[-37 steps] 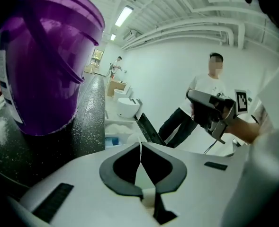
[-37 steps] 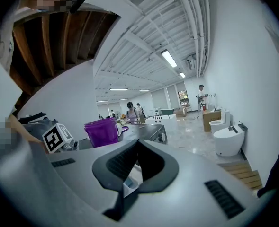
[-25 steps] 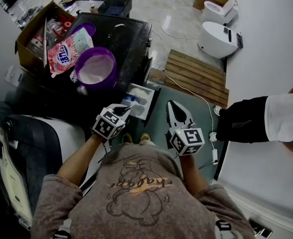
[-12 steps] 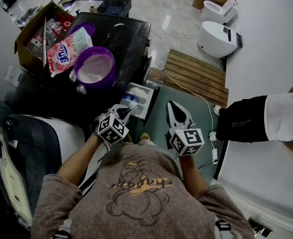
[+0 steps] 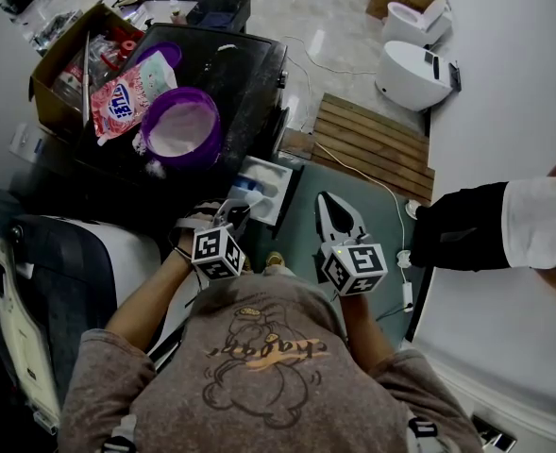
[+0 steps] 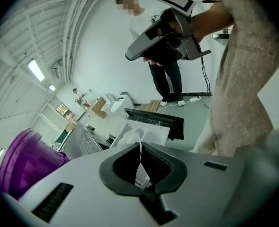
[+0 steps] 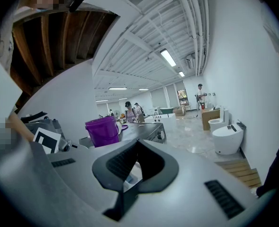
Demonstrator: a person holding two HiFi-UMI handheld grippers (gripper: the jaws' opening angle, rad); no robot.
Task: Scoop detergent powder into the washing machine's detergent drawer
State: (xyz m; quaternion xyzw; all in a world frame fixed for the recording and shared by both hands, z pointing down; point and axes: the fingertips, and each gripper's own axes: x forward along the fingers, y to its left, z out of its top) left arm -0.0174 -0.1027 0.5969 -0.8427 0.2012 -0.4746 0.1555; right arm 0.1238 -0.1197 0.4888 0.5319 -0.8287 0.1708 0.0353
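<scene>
We see the left gripper (image 6: pixel 140 148) with its two dark ribbed jaws pressed together at the tips, leaving only a hairline slit. We cannot tell whether anything thin sits in that slit. The right gripper (image 7: pixel 137 144) also has its jaws closed tip to tip, and nothing is caught between them.

In the head view the left gripper (image 5: pixel 234 213) points away from us and a little right, its tip just at the near end of the white detergent drawer (image 5: pixel 266 182). The left hand (image 5: pixel 198 223) wraps the handle, and the bare forearm runs back to a grey-brown sleeve. The right gripper (image 5: pixel 327 199) is held level beside it, to the right of the drawer. It points straight away over the grey-green floor, apart from the left one.

The drawer stands pulled out from the black-topped washing machine (image 5: pixel 244 64). On that top, left of and beyond the drawer, sits the round purple plastic bucket (image 5: pixel 217 135) with white powder (image 5: pixel 178 140) inside. A pink detergent bag (image 5: pixel 122 102) leans just to its left, against a brown cardboard box (image 5: pixel 56 74).

Further right lie a slatted wooden pallet (image 5: pixel 372 144) and white toilets (image 5: pixel 412 74). A bystander (image 5: pixel 485 225) in dark and white clothing stands at the right edge.
</scene>
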